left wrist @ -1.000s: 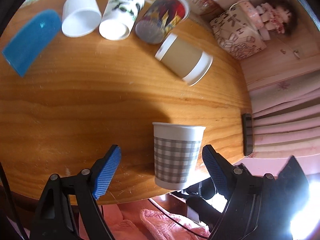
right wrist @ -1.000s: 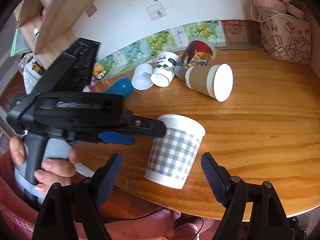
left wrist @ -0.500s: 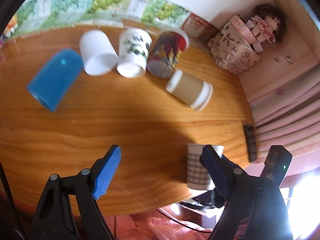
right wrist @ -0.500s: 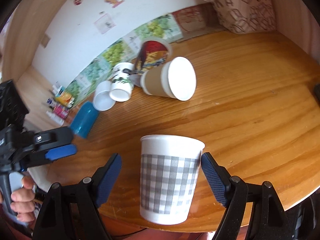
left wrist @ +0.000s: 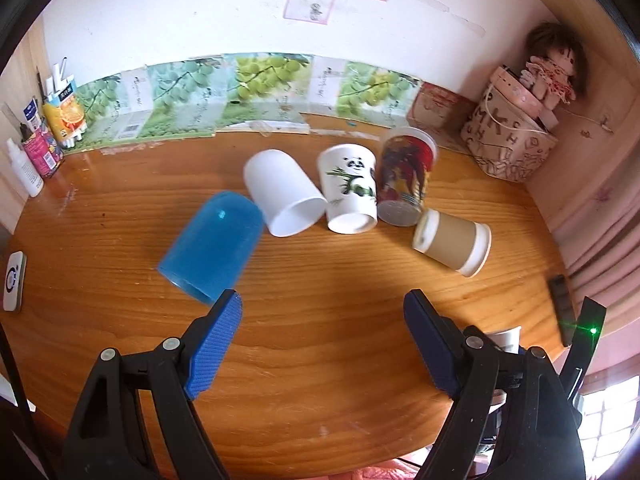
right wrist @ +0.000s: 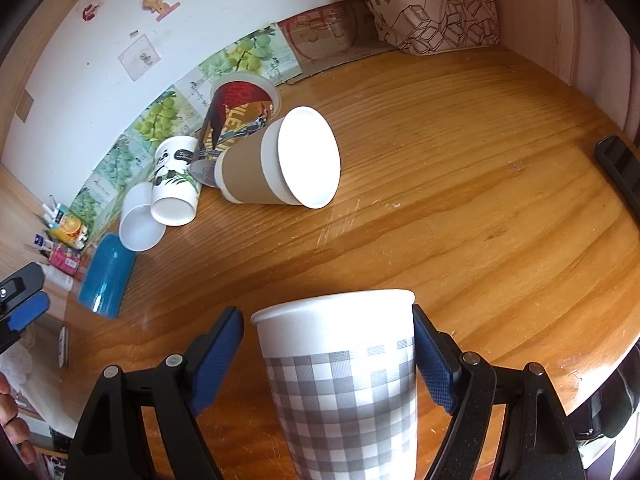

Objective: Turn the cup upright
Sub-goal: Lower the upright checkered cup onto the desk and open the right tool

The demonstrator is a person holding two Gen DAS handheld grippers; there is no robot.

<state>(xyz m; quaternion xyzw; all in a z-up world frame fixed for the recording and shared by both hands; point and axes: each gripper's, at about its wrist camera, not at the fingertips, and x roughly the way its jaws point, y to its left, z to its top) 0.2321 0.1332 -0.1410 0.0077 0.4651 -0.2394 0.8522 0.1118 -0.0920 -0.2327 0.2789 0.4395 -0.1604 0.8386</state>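
Note:
A grey-checked paper cup stands upright near the table's front edge, between the open fingers of my right gripper; its right side is at the right pad, with a gap on the left. In the left wrist view only its rim shows behind the right finger. My left gripper is open and empty above the table. Lying on their sides are a blue cup, a white cup, a panda cup, a red printed cup and a brown sleeved cup.
A patterned bag with a doll on it stands at the back right corner. Small bottles and packets stand at the back left. A white device lies at the left edge, a black object at the right edge.
My left gripper has pulled back and tilted up, away from the checked cup, so the row of lying cups fills its view. My right gripper has moved in around the checked cup.

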